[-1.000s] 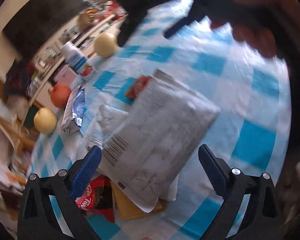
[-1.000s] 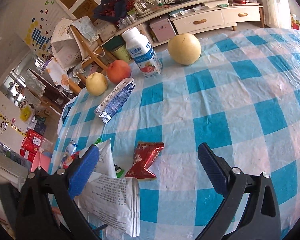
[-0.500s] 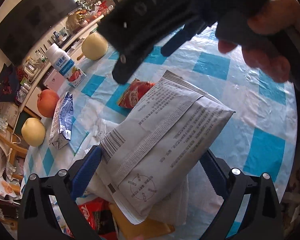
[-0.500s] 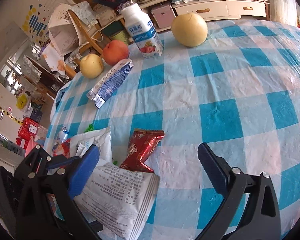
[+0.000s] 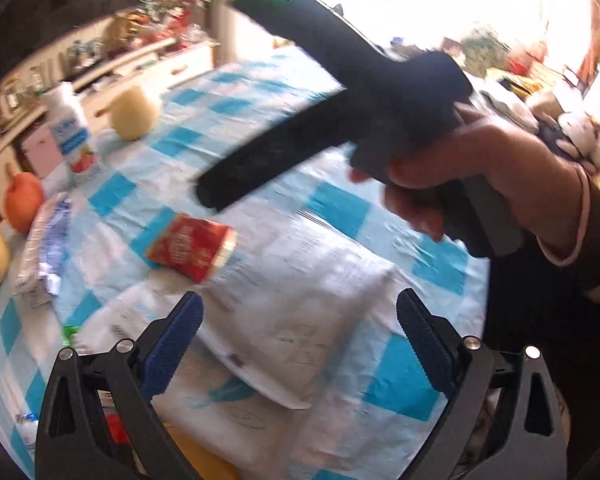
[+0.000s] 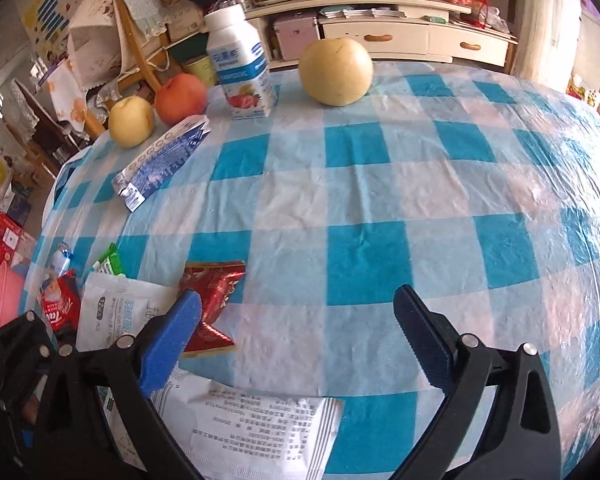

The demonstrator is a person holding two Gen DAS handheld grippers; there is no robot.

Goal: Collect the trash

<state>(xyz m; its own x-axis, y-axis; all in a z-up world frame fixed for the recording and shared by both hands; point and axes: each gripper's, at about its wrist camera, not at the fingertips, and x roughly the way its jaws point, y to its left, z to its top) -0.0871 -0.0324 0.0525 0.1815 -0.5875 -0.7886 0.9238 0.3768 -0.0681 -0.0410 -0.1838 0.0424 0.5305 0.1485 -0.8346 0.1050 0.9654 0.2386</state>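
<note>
both tongs stand with their blue pads wide apart and hold nothing. left gripper [image 5: 298,336] hovers over the big white printed bag [image 5: 300,320], which lies flat on the blue and white checked tablecloth [image 6: 364,208] on top of another white packet [image 6: 112,312]. right gripper [image 6: 296,334] hangs above the cloth, its left pad just over the red crumpled wrapper [image 6: 210,304]; this wrapper lies beside the white bag. a silver and blue wrapper [image 6: 162,162] lies farther back, near two yellow pears, a red apple [image 6: 180,98] and a milk bottle [image 6: 240,68]. in the left view a hand [image 5: 472,176] holds the right tool, blurred, so perhaps it is in motion.
</note>
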